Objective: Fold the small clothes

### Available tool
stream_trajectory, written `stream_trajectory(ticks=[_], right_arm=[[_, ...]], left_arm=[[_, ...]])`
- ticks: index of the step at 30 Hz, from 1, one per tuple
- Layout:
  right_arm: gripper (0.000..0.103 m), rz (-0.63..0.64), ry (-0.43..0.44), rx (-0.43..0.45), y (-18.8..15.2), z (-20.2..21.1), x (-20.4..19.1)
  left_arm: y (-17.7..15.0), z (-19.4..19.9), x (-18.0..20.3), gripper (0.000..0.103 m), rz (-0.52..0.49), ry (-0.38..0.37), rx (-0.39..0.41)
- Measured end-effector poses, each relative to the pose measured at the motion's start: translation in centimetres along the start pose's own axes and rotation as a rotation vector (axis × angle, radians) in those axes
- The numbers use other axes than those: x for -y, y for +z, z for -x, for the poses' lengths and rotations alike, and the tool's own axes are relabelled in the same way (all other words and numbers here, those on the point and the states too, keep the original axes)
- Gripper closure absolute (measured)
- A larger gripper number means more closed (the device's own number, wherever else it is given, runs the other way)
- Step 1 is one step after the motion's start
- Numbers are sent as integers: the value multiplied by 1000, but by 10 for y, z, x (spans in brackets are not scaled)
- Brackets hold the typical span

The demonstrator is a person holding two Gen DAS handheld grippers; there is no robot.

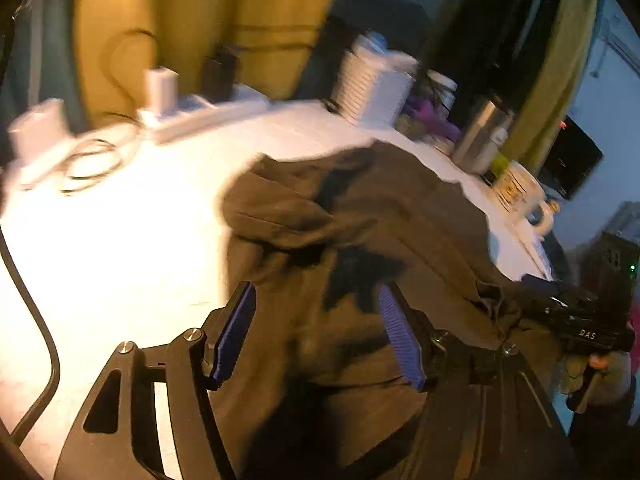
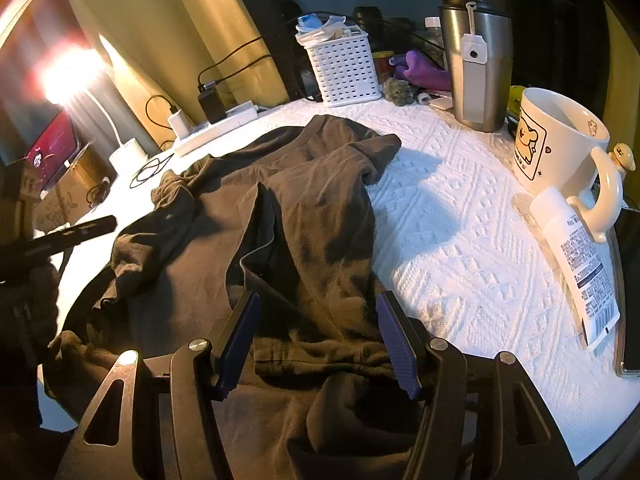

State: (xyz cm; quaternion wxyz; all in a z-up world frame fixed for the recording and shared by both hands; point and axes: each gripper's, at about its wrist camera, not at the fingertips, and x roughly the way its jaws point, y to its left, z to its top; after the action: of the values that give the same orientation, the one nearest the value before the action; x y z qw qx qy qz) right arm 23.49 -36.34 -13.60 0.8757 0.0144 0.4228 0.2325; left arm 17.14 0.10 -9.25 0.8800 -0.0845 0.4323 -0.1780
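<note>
A dark brown garment (image 2: 280, 216) lies crumpled across the white textured tablecloth (image 2: 460, 240), filling the centre and lower left of the right wrist view. The right gripper (image 2: 318, 336) sits at the bottom centre of that view, its blue-padded fingers spread wide on either side of a hem fold, the pads not pressing on the cloth. In the blurred left wrist view the left gripper (image 1: 316, 332) also stands wide apart at the bottom centre, with the garment bunched between and beyond its fingers; whether the pads touch the fabric cannot be told. Along the right edge stand a cream mug (image 2: 560, 140) and a steel tumbler (image 2: 476, 64), with a white basket (image 2: 344, 68) at upper centre.
</note>
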Motion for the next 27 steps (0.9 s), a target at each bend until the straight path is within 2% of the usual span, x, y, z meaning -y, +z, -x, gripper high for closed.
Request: stream_trajectory(ticks=[5,7,10,13,15,16,18,19,24,27], right_arm=[[40,-26,-22,-3,-3,2,12],[40,-34,-33,-1,-4,5,17],[40,-42,-45,2,-6,9,22],[40,-49,-51,4,-7,10,24],[40,-47,-47,6,-7,10,23],[40,-43,-46,5,-7,9,23],[40,-38,-47,3,-6,8,22],[40,-37,-46,2,-5,6,21],[40,-14,-43,0,4,0,12],[40,1,-41,6,8,0,5]], left_arm=[[-5,-44,44,39,-80,-122,-127],[-6,-50,58,39,-82,-178,-148],[-6,-49,88,39,-143,-261,-134],[1,-33,93,39,-174,-266,-98],[6,-18,76,39,-153,-242,-64],[9,-12,64,39,-140,-197,-47],[13,-3,37,39,-115,-56,-17],[13,1,20,39,-91,-22,-3],[7,12,-12,39,-50,25,14],[-5,-14,-16,39,-50,55,-70]])
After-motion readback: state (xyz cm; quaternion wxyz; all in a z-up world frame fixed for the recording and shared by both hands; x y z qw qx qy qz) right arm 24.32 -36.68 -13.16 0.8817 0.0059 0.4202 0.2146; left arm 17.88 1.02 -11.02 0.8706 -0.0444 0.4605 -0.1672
